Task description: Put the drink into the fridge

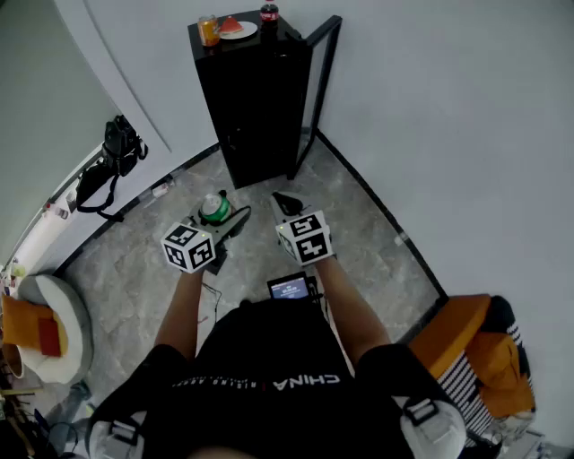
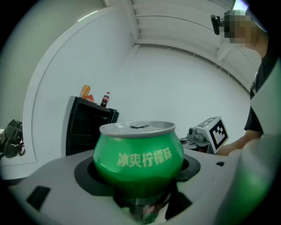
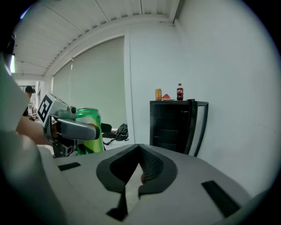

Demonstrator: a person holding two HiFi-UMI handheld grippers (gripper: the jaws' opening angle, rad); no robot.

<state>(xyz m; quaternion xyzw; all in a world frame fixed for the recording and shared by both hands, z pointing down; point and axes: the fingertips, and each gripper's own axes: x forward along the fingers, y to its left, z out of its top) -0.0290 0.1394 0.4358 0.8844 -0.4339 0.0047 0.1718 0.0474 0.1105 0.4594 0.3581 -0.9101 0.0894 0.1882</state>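
Observation:
A green drink can (image 1: 213, 208) stands upright between the jaws of my left gripper (image 1: 221, 217), which is shut on it. In the left gripper view the can (image 2: 138, 151) fills the centre, silver lid up. The can (image 3: 89, 130) also shows at the left of the right gripper view. My right gripper (image 1: 287, 204) is beside it, shut, with nothing between its jaws (image 3: 138, 169). Ahead on the floor stands the black fridge (image 1: 256, 108) with its glass door (image 1: 318, 85) swung open to the right. The fridge (image 3: 173, 127) shows dark shelves inside.
On the fridge top are an orange can (image 1: 208, 30), a plate with a watermelon slice (image 1: 235, 29) and a cola bottle (image 1: 269, 12). A black bag (image 1: 112, 157) hangs at the left wall. A striped and orange seat (image 1: 475, 359) is at the right.

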